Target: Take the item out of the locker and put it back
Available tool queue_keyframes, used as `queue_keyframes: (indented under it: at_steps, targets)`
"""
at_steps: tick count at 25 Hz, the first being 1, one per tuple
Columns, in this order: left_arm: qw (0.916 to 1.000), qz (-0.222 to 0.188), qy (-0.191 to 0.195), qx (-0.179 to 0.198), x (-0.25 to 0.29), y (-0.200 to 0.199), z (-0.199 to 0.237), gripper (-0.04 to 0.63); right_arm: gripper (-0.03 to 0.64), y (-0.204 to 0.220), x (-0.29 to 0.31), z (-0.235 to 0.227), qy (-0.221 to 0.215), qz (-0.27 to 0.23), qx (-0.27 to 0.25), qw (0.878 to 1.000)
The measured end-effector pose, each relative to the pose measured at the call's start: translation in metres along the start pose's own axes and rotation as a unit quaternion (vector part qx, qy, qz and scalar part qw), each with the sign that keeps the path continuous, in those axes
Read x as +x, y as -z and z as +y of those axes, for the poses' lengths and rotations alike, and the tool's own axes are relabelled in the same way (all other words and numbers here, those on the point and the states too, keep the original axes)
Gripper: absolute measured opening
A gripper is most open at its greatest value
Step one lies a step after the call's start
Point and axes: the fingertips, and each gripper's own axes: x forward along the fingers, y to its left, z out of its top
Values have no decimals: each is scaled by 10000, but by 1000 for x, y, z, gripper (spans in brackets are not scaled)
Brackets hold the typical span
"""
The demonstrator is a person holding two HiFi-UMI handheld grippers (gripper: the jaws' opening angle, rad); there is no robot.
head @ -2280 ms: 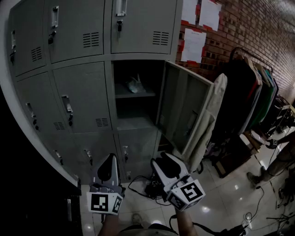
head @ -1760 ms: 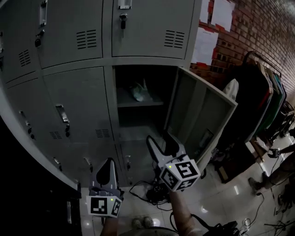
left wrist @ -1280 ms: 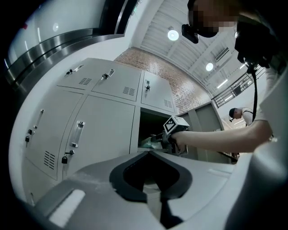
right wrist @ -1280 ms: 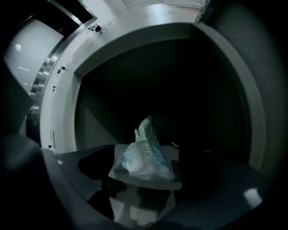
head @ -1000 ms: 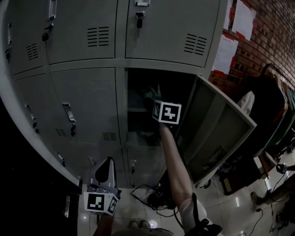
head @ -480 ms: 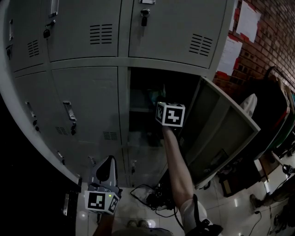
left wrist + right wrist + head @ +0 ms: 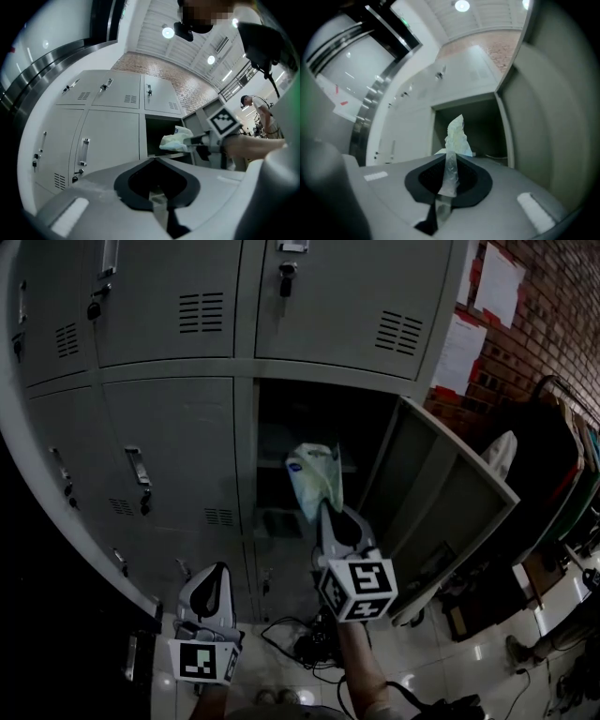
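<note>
A thin, crumpled, translucent pale plastic bag (image 7: 314,479) is held just outside the open grey sheet-metal locker (image 7: 246,442), before its dark compartment. Its twisted tail is pinched in the closed right tongs (image 7: 328,512). The left tongs (image 7: 214,582) are seen closed on nothing, low before the locker.

Interior of open locker (image 7: 292,418): dark; back wall not discernible.
Lower end of bag (image 7: 314,474): hidden between the clamped jaws of right gripper (image 7: 325,510).
Print on bag: too small to read.
Papers (image 7: 461,351) right of open locker: text illegible.
Cables (image 7: 298,645) below open locker: partly behind right gripper.
</note>
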Motion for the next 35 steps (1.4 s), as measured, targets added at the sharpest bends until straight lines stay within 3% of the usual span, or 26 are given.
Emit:
queue_keyframes:
  at_steps: [4, 8, 18, 28, 35]
  targets:
    - [9999, -80, 11, -100, -12, -8, -7, 6, 14, 21, -91, 23, 25, -61, 396, 9992]
    - [9997, -69, 9, -218, -24, -9, -11, 6, 14, 27, -143, 21, 282, -102, 596, 9978]
    - [9994, -143, 127, -304, -28, -12, -30, 6, 14, 38, -177, 35, 251, 110, 446, 9986]
    - [9993, -201, 129, -298, -26, -17, -32, 6, 14, 35, -176, 29, 224, 115, 578, 9980]
    - [9993, -94, 139, -346, -24, -9, -31, 6, 15, -10, -71, 1, 76, -245, 461, 9986]
